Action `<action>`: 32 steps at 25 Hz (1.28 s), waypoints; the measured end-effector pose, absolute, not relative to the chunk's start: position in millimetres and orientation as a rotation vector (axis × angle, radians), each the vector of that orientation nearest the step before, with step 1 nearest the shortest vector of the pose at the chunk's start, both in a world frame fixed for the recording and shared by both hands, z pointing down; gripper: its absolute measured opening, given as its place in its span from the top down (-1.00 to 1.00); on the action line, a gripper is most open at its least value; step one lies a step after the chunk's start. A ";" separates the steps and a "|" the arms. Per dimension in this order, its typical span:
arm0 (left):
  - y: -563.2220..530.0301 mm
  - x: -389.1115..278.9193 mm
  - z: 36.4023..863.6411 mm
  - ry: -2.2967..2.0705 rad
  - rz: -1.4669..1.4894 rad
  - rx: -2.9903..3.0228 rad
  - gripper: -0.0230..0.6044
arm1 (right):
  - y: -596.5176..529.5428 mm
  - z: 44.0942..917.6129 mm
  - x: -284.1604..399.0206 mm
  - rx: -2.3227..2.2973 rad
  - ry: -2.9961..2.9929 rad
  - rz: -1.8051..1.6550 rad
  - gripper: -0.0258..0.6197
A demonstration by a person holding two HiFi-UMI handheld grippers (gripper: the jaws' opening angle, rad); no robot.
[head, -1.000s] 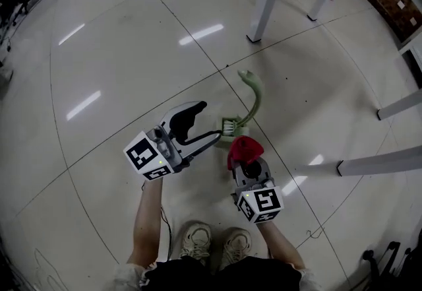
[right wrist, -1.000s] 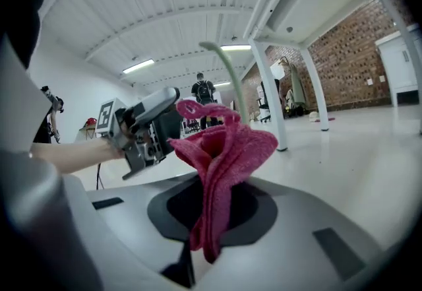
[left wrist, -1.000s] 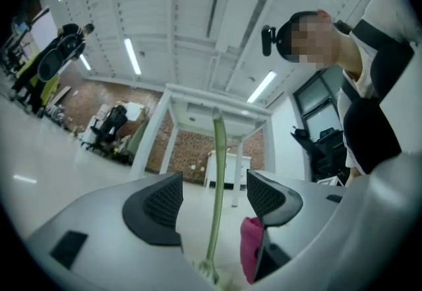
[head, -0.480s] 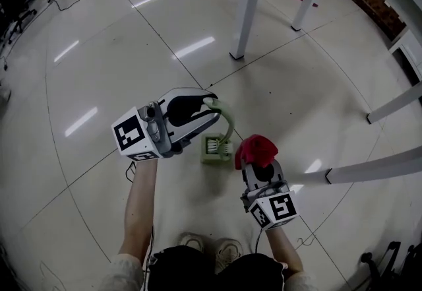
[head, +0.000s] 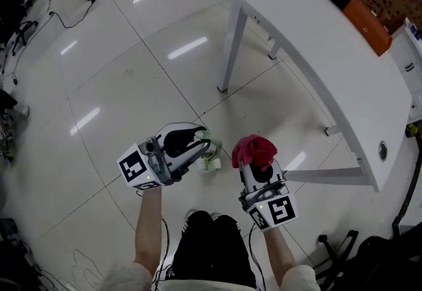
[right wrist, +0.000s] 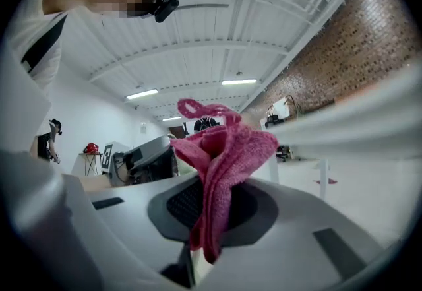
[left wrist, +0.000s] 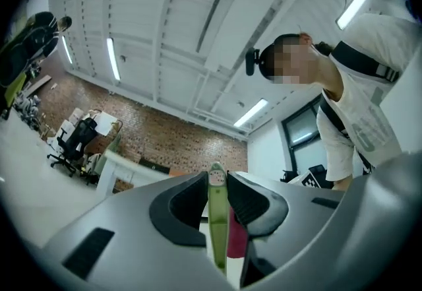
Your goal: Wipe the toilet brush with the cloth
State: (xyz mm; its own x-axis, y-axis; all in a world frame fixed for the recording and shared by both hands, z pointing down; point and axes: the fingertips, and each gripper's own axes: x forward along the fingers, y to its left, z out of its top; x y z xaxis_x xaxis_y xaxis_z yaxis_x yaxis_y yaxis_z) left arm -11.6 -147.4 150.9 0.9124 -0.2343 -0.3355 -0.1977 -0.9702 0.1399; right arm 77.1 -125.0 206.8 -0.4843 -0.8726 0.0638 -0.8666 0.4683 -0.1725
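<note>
The left gripper (head: 202,145) is clamped on the brush (head: 211,163). Its jaws have just been closing, and in the left gripper view they pinch the thin green handle (left wrist: 216,217) from both sides. The brush hangs above the floor (head: 132,85), with its head just below the jaw tips, between the two grippers. The right gripper (head: 256,165) is closed on the red cloth (head: 254,149), which bunches up above its jaws in a loose wad. Cloth and brush are near each other but apart. A white table (head: 330,52) stands beyond them.
</note>
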 end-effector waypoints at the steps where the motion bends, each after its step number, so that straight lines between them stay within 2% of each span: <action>1: -139.6 -13.4 97.4 -0.351 -0.534 2.965 0.61 | -121.7 147.2 73.9 -1.570 2.664 -0.269 0.82; 4: -110.7 -19.2 -47.0 -0.396 -0.498 2.945 0.61 | -106.1 -13.0 66.0 -1.529 2.677 -0.279 0.82; 6: -92.1 -23.3 -113.4 -0.403 -0.458 2.944 0.61 | -97.1 -97.2 63.5 -1.456 2.642 -0.326 0.82; 10: -52.6 -30.2 -176.4 -0.366 -0.390 3.013 0.61 | -70.1 -220.6 46.1 -1.227 2.600 -0.184 0.82; 13: -33.1 -31.5 -196.5 -0.375 -0.391 3.076 0.61 | -43.3 -266.1 22.3 -1.053 2.642 -0.046 0.82; 17: -23.7 -29.4 -222.1 -0.393 -0.395 3.151 0.61 | -29.7 -271.7 7.5 -0.916 2.660 -0.073 0.82; 23: -13.8 -28.8 -264.8 -0.330 -0.479 3.212 0.61 | -34.1 -241.0 14.7 -0.981 2.649 -0.169 0.82; 32: -34.2 -21.8 -309.3 -0.391 -0.594 3.238 0.61 | -45.9 -176.0 18.8 -0.986 2.556 -0.473 0.82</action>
State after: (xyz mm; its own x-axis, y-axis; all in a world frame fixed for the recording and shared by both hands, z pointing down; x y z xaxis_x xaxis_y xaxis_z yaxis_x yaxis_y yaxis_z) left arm -21.8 -34.2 -309.3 0.9087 -0.1979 -0.3677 -0.2596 -0.9574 -0.1263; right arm 18.8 -45.9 -176.0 -0.6922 -0.6910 -0.2081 -0.5707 0.7007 -0.4281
